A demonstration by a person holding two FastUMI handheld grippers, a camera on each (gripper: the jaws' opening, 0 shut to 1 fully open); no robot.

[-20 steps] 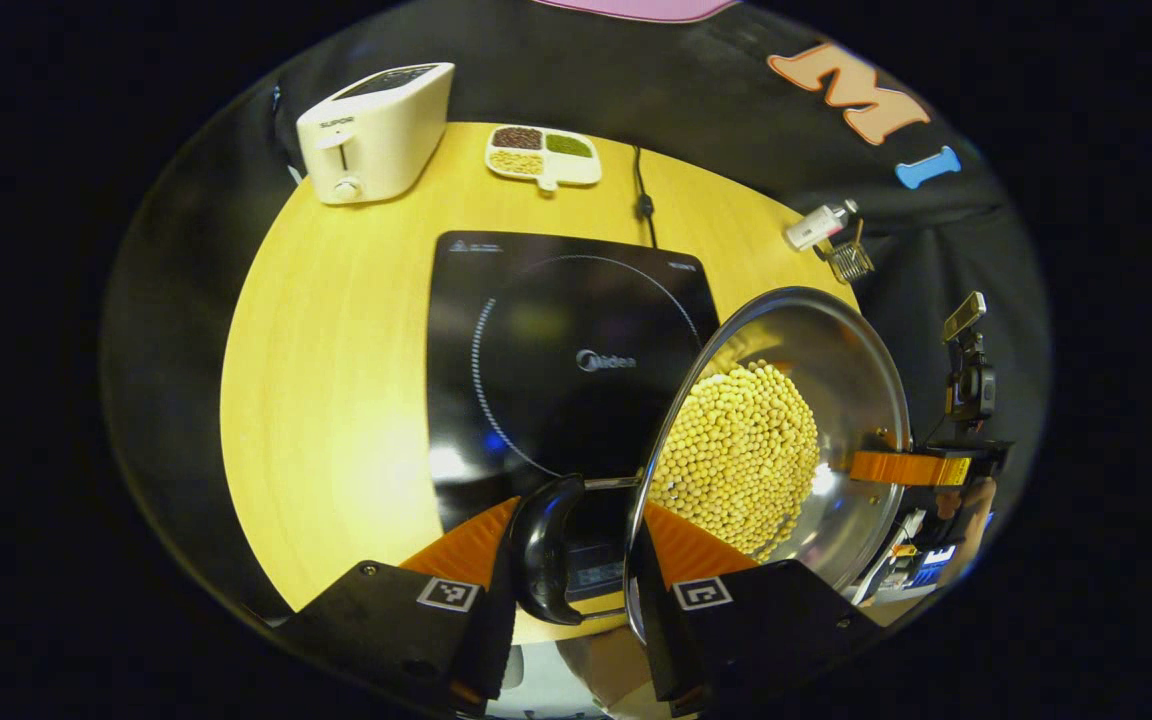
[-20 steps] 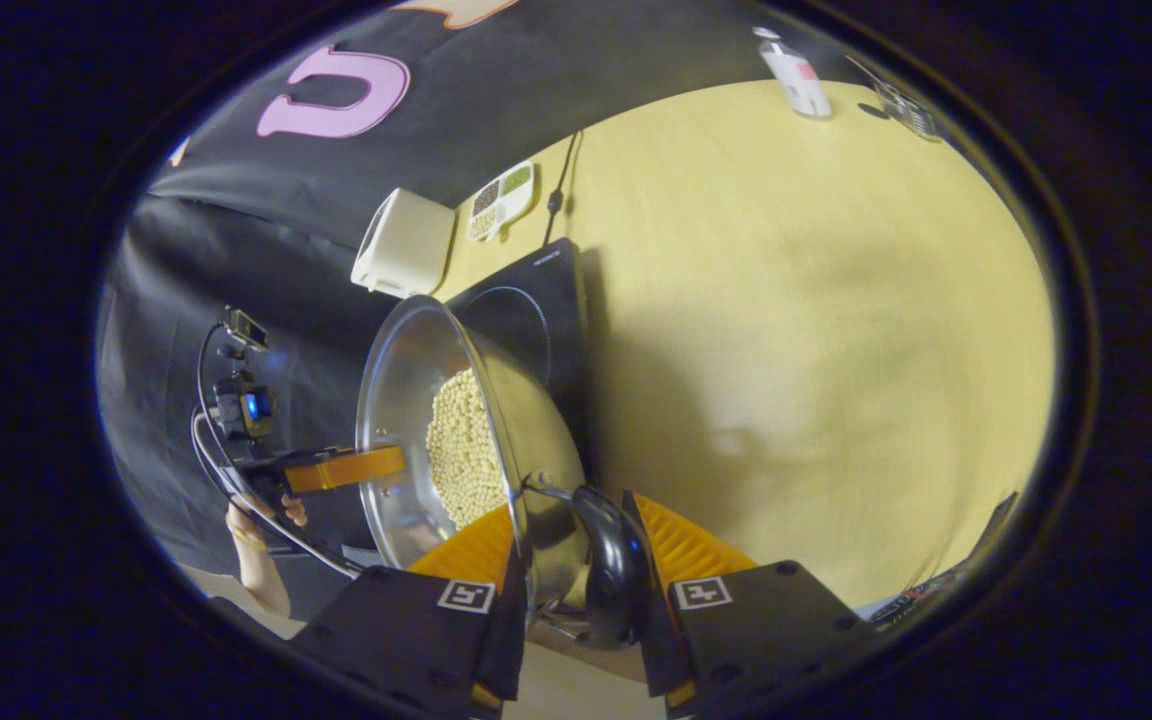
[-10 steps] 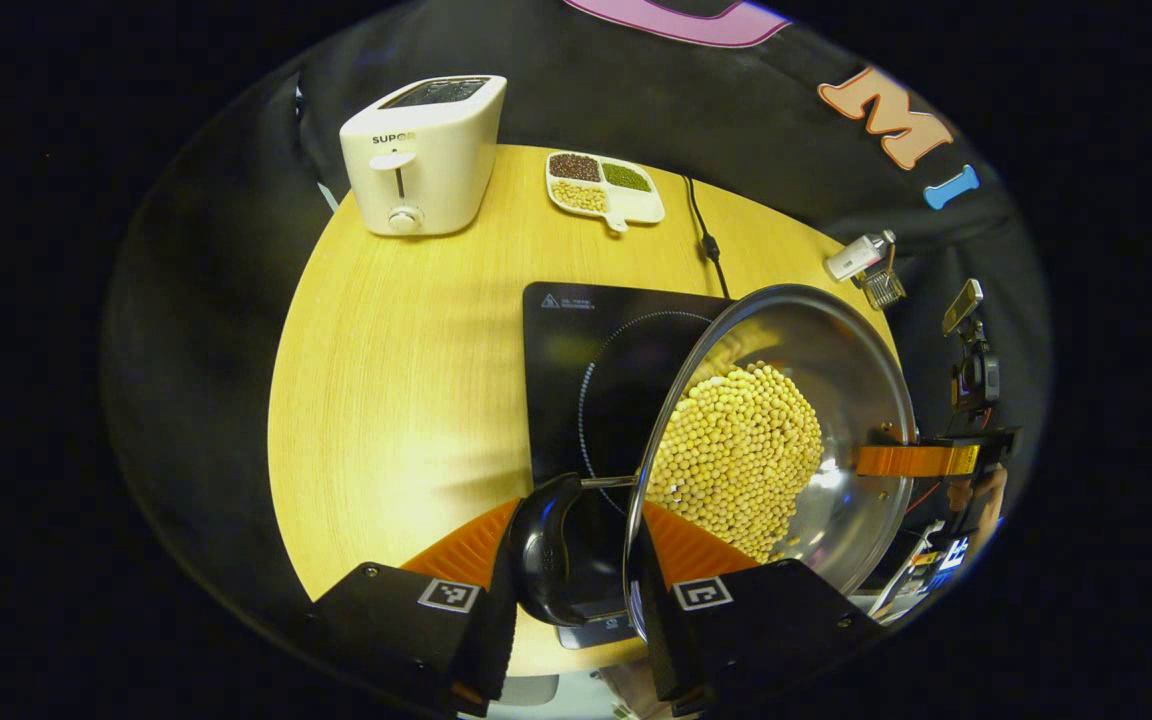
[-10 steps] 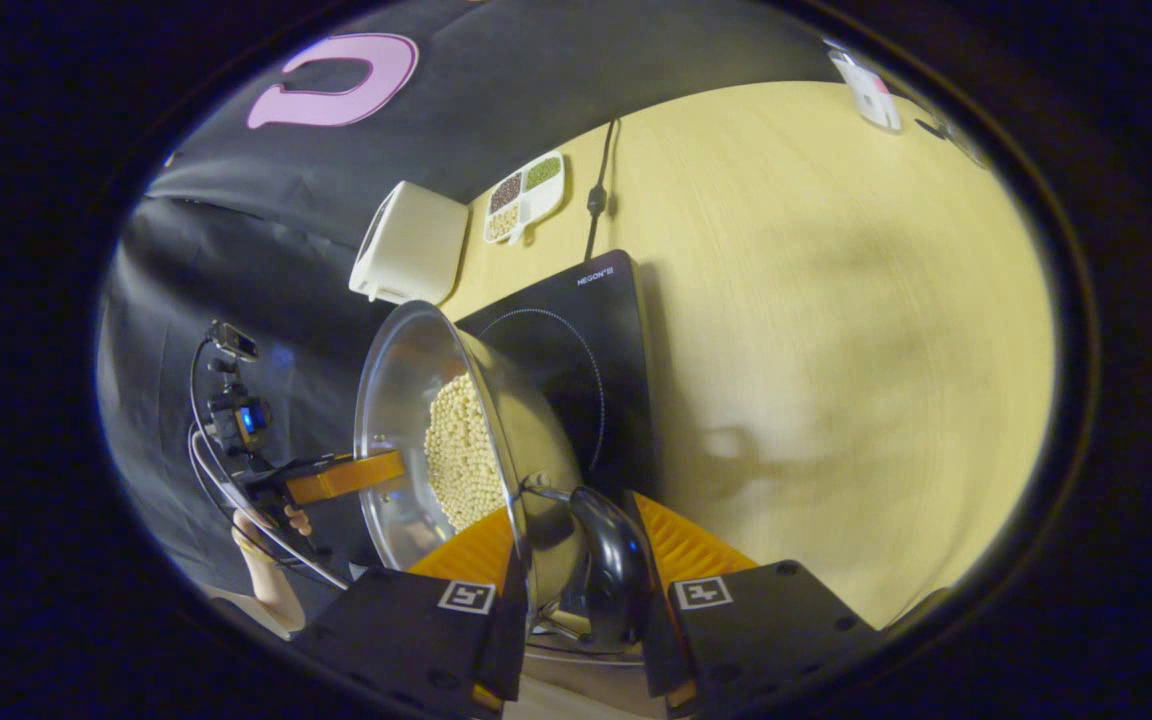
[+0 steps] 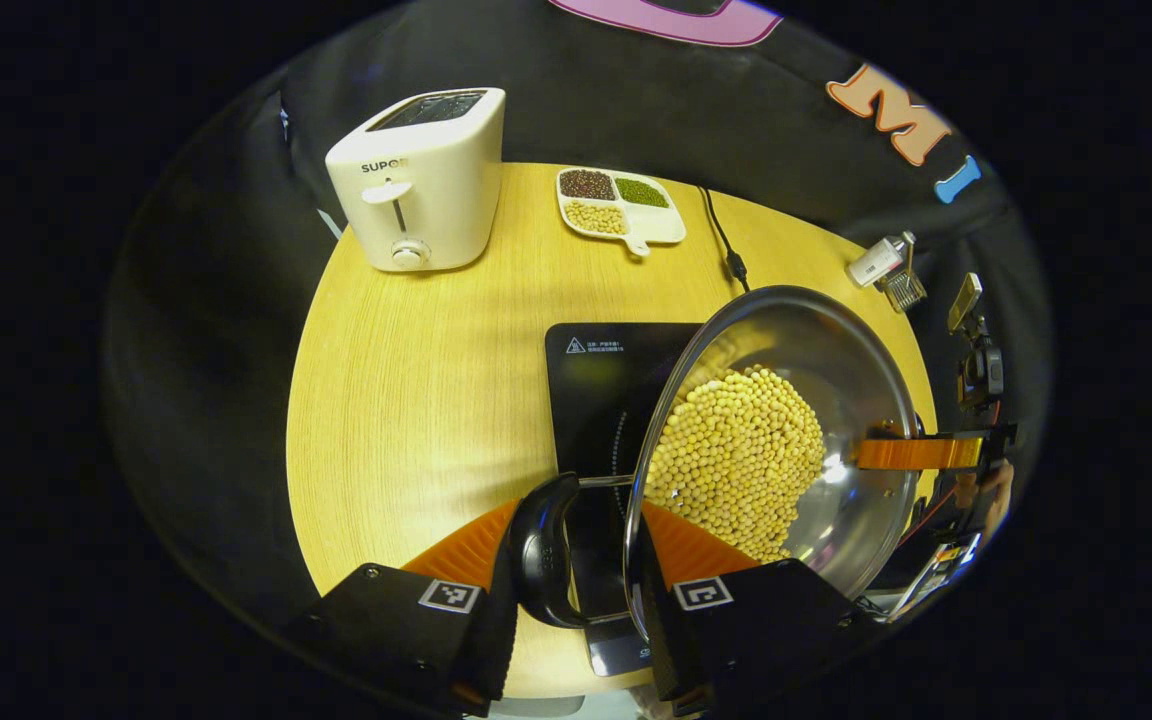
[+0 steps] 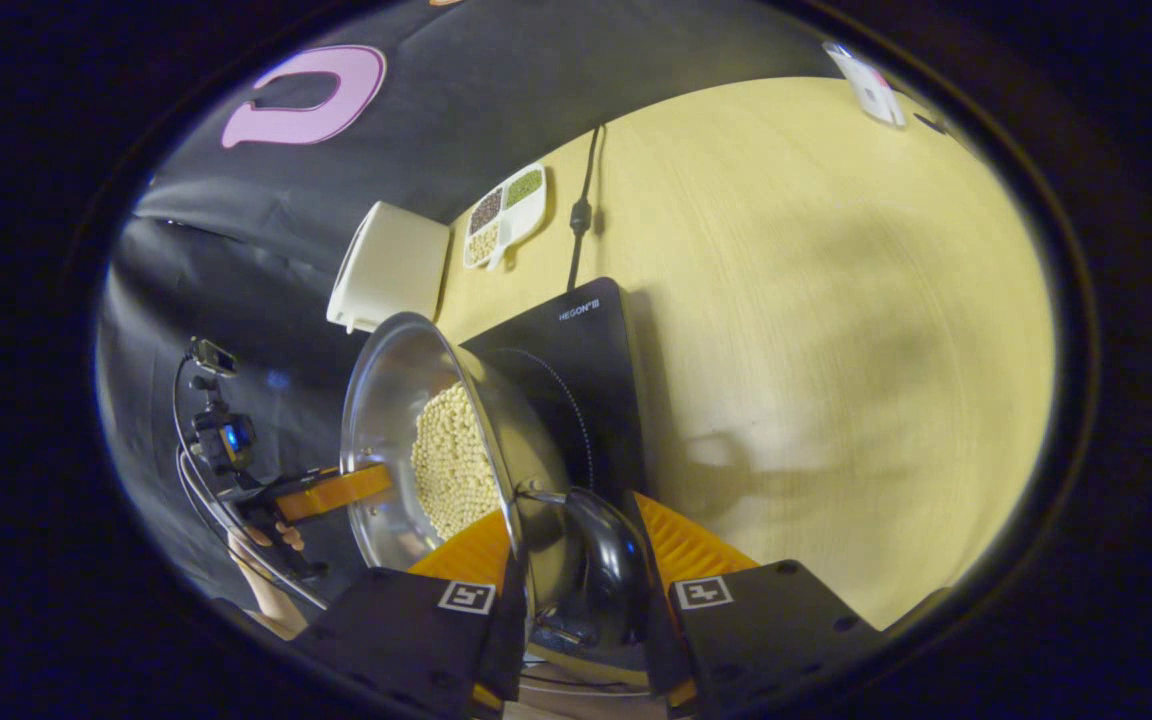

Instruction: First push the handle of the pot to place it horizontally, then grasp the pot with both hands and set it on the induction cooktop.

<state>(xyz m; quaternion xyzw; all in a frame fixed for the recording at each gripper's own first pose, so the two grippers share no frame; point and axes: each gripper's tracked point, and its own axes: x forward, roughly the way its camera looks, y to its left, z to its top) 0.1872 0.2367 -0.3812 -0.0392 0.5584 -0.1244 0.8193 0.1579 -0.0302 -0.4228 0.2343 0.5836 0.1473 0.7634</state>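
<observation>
Both claws were clenched on the pot's [image 5: 771, 440] side handles, left claw [image 5: 576, 560] and right claw [image 6: 576, 560], carrying it above the cooktop [image 5: 596, 400] at lower centre; setting it down remained.

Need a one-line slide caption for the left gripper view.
Left gripper shut on the pot's side handle, holding the bean-filled pot above the induction cooktop.

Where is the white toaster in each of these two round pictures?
Left gripper view: the toaster stands upper left, at the far edge of the table.
Right gripper view: the toaster sits left of centre, just above the pot's rim.
Shared landmark: the divided dish of beans beside it.
</observation>
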